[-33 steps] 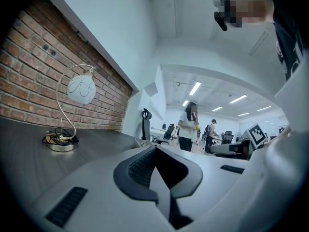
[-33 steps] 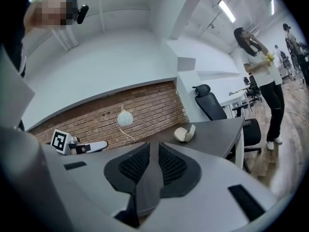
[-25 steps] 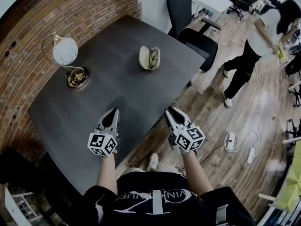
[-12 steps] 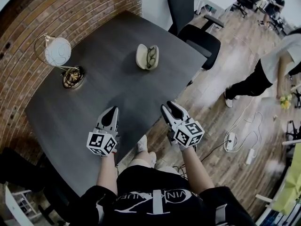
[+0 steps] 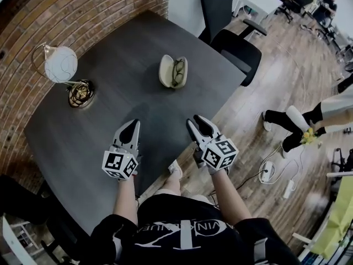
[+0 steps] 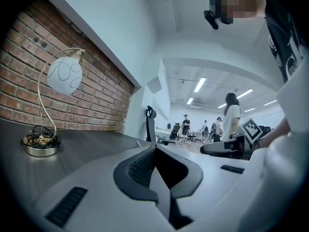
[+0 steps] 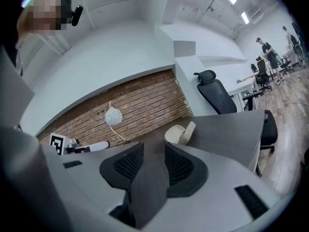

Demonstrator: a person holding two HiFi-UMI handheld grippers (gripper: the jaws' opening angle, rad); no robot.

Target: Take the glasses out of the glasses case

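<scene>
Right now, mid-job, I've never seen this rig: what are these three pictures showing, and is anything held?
No robot arm here: a person carries a hand-held gripper in each hand. The head view looks down from the person's head; the other two cameras ride one on each, looking along its jaws. The left hand-held gripper has its jaws together, empty. The right hand-held gripper has its jaws opening, with nothing between them. On the dark table lies an open glasses case with the glasses inside, beyond both, and a lamp stands near the brick wall. Nothing is held.
</scene>
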